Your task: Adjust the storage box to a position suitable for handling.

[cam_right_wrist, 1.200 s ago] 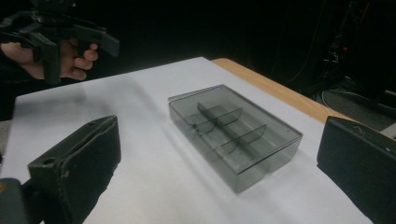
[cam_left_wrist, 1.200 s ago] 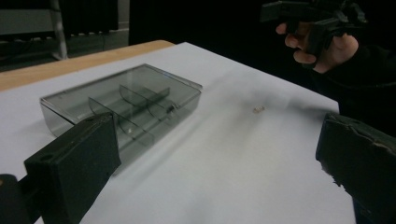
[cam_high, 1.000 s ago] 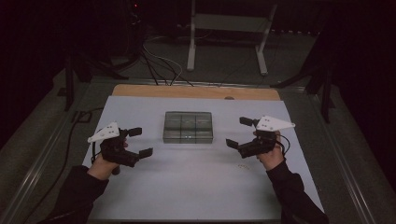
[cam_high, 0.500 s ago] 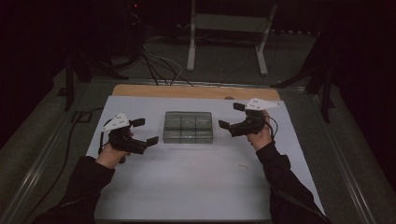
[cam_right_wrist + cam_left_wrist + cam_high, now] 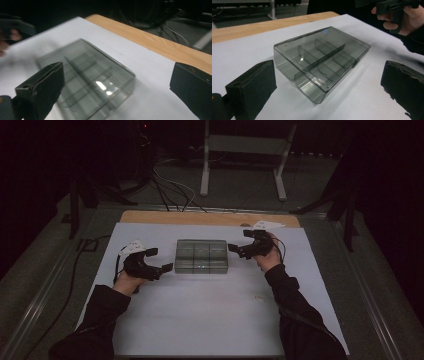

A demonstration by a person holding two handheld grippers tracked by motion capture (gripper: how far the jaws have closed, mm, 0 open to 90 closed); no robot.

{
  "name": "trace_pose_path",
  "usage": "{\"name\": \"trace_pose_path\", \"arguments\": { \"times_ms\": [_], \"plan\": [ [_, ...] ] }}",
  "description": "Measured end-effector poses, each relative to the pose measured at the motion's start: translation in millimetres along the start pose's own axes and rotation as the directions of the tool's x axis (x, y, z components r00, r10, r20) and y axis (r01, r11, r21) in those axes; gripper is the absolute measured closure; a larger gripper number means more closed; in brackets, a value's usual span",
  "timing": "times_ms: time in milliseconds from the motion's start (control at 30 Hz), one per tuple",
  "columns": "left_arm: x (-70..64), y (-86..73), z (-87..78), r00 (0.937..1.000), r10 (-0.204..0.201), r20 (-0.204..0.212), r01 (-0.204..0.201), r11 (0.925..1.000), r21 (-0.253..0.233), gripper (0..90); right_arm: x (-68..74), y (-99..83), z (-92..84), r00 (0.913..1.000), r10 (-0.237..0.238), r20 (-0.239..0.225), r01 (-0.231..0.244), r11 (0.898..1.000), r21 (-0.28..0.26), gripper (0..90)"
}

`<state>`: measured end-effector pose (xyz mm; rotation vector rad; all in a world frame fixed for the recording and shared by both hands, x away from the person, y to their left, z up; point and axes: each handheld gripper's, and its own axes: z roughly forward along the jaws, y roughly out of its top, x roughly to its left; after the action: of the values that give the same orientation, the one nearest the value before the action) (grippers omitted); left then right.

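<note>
A smoky clear plastic compartment box [image 5: 202, 256] lies lid-shut in the middle of the white sheet [image 5: 200, 320]. My left gripper [image 5: 160, 260] is at the box's left near corner, its jaws wide apart and open. In the left gripper view the box [image 5: 322, 60] lies just ahead of the left gripper [image 5: 329, 67], untouched. My right gripper [image 5: 240, 240] is at the box's right far corner. Its jaws have just been closing a little but stand open, gripping nothing. The box [image 5: 87, 77] is blurred ahead of the right gripper [image 5: 119, 70].
A strip of wooden board [image 5: 210, 217] shows past the sheet's far edge. Behind the table stand white metal legs [image 5: 242, 165] and loose cables [image 5: 170, 190]. The person's dark sleeves [image 5: 300, 320] lie over the sheet's near part.
Both grippers have come inward to the box. The left moved right and forward to its left corner. The right moved left and forward to its right far corner.
</note>
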<state>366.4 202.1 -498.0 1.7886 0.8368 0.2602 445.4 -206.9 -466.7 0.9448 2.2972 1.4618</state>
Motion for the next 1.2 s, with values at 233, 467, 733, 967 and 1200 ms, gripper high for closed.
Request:
{"name": "trace_pose_path", "arguments": {
  "times_ms": [233,467,733,967,1200],
  "plan": [
    [7.6,-5.6,11.1,0.9979,-0.036,-0.054,0.041,0.9959,0.081,18.1,-12.7,-4.0,20.6,0.999,0.027,0.034,-0.03,0.996,0.078,39.4],
    [19.6,-13.6,20.6,0.9884,-0.108,-0.107,0.121,0.985,0.123,49.6,-28.5,-10.9,40.4,0.9984,0.036,0.044,-0.042,0.989,0.145,75.9],
    [22.2,-20.2,35.7,0.9869,-0.121,-0.107,0.143,0.9613,0.235,76.3,-39.1,-21.0,62.9,0.9951,0.075,0.064,-0.087,0.975,0.203,90.0],
    [23.8,-23.2,44.4,0.9875,-0.118,-0.104,0.142,0.9523,0.27,90.0,-44.4,-21.0,74.9,0.9926,0.108,0.054,-0.118,0.969,0.217,90.0],
    [23.3,-21.4,51.3,0.9904,-0.116,-0.074,0.132,0.9527,0.274,90.0,-50.0,-18.2,81.9,0.989,0.14,0.048,-0.147,0.966,0.214,90.0]
  ]
}}
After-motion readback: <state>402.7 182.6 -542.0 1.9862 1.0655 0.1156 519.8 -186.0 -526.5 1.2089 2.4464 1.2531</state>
